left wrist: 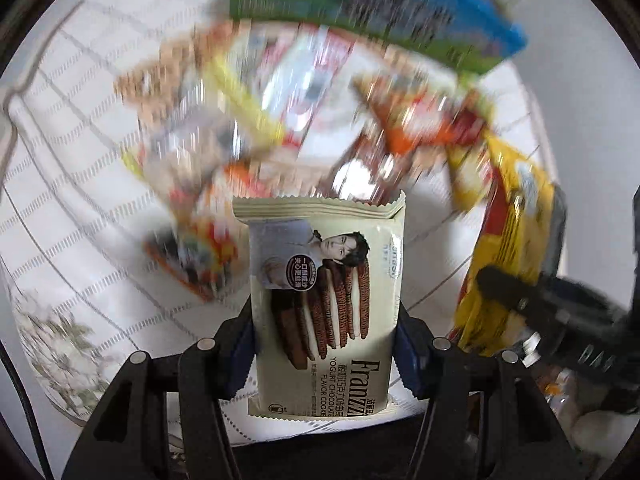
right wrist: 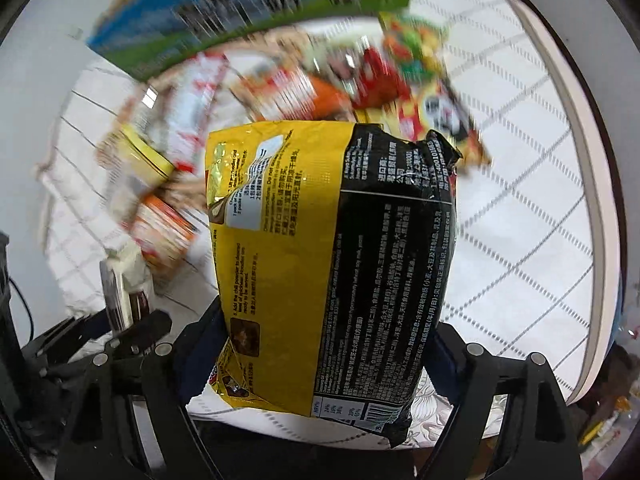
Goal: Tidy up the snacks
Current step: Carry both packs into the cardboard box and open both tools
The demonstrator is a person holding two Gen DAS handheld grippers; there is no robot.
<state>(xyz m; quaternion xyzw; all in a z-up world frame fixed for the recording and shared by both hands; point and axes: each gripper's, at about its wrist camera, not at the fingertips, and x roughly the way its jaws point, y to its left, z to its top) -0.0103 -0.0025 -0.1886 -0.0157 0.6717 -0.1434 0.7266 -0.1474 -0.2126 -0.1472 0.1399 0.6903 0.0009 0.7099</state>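
Gripping a cream Franzzi cookie pack (left wrist: 324,312) at lower centre, the left gripper (left wrist: 324,360) has its jaws clamped; the right gripper (right wrist: 328,356) pinches a yellow-black noodle bag (right wrist: 332,264); beyond, blurred snack pile (left wrist: 280,112) fills upper frame, over a white cloth (left wrist: 80,184)

Place: looks like a home, prob. dining/living area.
Table: round table (right wrist: 560,92) w/ pale rim, covered by white grid-line tablecloth (left wrist: 80,216); floral print at cloth edge (left wrist: 60,344).
Goods: loose heap of retail snack packs (left wrist: 280,92), blurred, mixed brands, no shelving or price tags seen.
Box: blue-green carton (right wrist: 240,4) at far side, print too blurred to read.
Clutter: small bits on floor (right wrist: 616,412) past table edge, can't tell what.
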